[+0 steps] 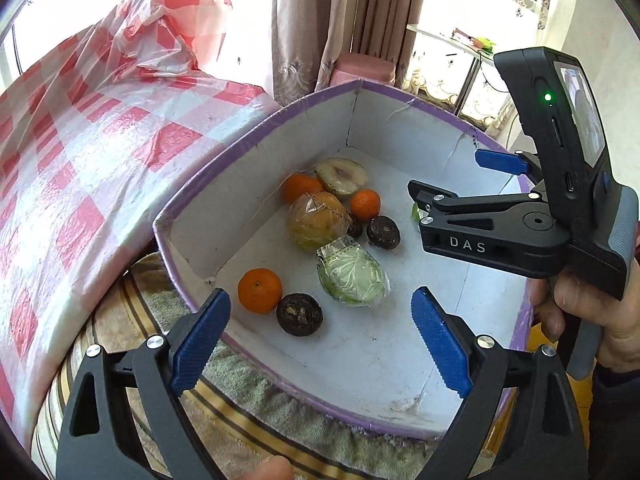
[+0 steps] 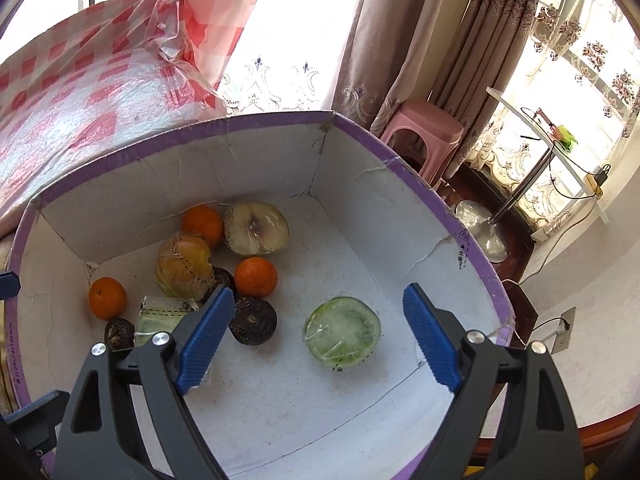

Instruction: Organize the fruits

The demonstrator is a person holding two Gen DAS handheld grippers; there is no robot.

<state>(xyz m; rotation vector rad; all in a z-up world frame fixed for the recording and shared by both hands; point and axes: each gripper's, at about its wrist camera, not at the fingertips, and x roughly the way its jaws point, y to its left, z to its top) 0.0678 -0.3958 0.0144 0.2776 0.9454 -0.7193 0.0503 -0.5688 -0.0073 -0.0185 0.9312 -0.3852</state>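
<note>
A white cardboard box with a purple rim (image 1: 256, 136) (image 2: 400, 160) holds the fruit. Inside lie three oranges (image 1: 260, 290) (image 1: 303, 188) (image 1: 365, 204), two dark round fruits (image 1: 299, 314) (image 1: 383, 232), a film-wrapped yellowish fruit (image 1: 316, 220), a pale cut half (image 1: 341, 176) and a wrapped green piece (image 1: 352, 276). My left gripper (image 1: 319, 300) hangs open above the box's near side, nothing between its fingers. My right gripper (image 2: 318, 292) (image 1: 448, 176) is open too, over a wrapped green cut half (image 2: 341, 332) that lies on the box floor below it.
A red-and-white checked plastic cloth (image 1: 80, 152) covers the surface left of the box. A striped towel (image 1: 248, 396) lies under the box. Behind it stand curtains (image 2: 400, 40), a pink stool (image 2: 424, 128) and a glass table on a metal stand (image 2: 484, 232).
</note>
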